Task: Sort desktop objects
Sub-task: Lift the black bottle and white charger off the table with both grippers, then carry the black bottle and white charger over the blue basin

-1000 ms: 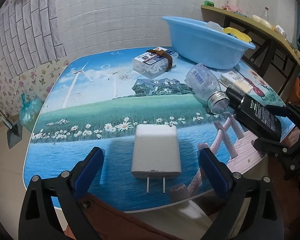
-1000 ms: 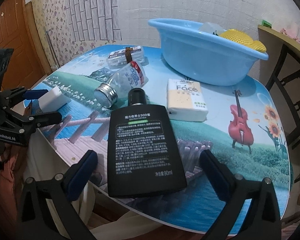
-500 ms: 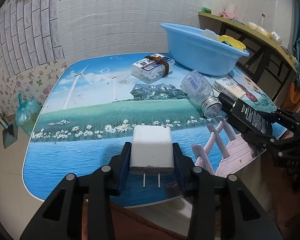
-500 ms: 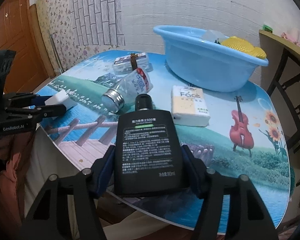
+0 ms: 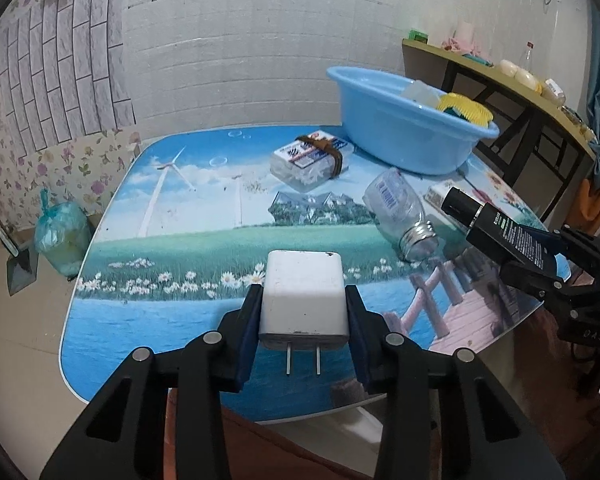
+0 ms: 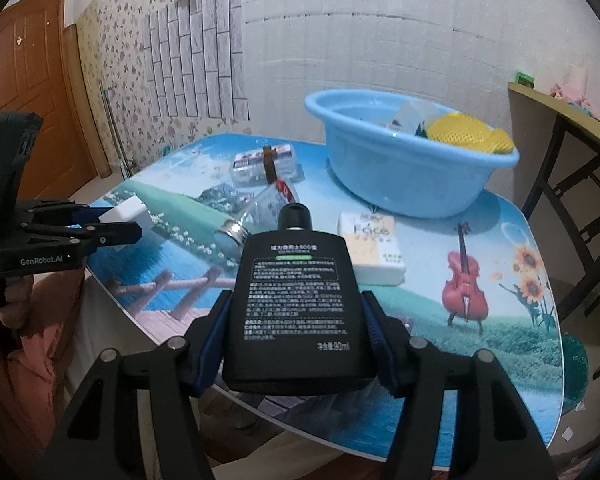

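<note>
My left gripper (image 5: pixel 303 312) is shut on a white plug charger (image 5: pixel 303 296), prongs toward me, held above the table's near edge. My right gripper (image 6: pixel 296 332) is shut on a flat black bottle (image 6: pixel 296 304) with white print, lifted above the table's near edge; the bottle also shows in the left wrist view (image 5: pixel 500 232). A blue basin (image 5: pixel 404 140) (image 6: pixel 404 172) at the back right holds a yellow sponge (image 6: pixel 468 132) and a clear item. The left gripper shows at the left of the right wrist view (image 6: pixel 112 224).
On the picture-printed table (image 5: pixel 196 216) lie a clear jar with a metal lid (image 5: pixel 400 208), a clear box with a brown band (image 5: pixel 312 160) and a white "Face" soap pack (image 6: pixel 374 248). A wooden shelf (image 5: pixel 500 76) stands right; a bagged bundle (image 5: pixel 60 236) sits on the floor left.
Both grippers closed on their objects, the left on the charger and the right on the black bottle, and then lifted them up off the table.
</note>
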`<act>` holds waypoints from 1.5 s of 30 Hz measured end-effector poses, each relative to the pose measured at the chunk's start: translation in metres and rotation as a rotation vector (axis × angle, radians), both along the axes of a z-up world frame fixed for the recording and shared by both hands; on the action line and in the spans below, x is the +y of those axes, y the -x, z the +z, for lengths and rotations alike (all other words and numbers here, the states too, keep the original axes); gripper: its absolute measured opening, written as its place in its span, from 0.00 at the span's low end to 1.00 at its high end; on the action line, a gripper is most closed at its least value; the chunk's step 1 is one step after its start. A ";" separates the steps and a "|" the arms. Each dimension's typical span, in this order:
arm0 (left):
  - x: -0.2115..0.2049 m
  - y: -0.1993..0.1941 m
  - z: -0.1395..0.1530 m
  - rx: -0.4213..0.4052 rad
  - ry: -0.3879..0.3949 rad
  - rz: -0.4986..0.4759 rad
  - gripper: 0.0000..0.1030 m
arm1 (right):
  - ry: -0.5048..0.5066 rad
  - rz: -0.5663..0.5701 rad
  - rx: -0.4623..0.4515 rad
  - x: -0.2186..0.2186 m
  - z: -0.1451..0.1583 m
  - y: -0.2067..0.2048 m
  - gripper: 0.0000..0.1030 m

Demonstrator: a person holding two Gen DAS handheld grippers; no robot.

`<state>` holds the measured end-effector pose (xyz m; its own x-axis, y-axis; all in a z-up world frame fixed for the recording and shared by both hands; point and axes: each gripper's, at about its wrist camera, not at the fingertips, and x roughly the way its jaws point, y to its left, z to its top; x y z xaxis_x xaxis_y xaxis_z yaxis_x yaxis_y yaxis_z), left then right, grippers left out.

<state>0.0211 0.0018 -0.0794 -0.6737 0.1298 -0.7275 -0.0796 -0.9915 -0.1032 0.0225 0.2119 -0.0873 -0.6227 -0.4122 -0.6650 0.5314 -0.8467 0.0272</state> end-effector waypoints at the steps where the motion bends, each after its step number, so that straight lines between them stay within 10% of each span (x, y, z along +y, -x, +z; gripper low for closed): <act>1: 0.000 0.000 0.003 0.003 -0.005 -0.003 0.37 | 0.007 0.001 0.004 0.001 0.003 -0.001 0.59; 26: 0.067 0.107 0.086 0.138 0.002 -0.155 0.37 | 0.136 -0.099 0.112 0.026 0.073 0.062 0.59; 45: 0.122 0.213 0.066 0.065 0.037 -0.237 0.37 | 0.130 -0.181 0.113 0.040 0.070 0.177 0.59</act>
<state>-0.1923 0.1233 -0.0129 -0.6730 0.2638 -0.6910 -0.3154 -0.9474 -0.0546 -0.1547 0.2518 -0.0173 -0.7615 -0.3653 -0.5354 0.3776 -0.9214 0.0916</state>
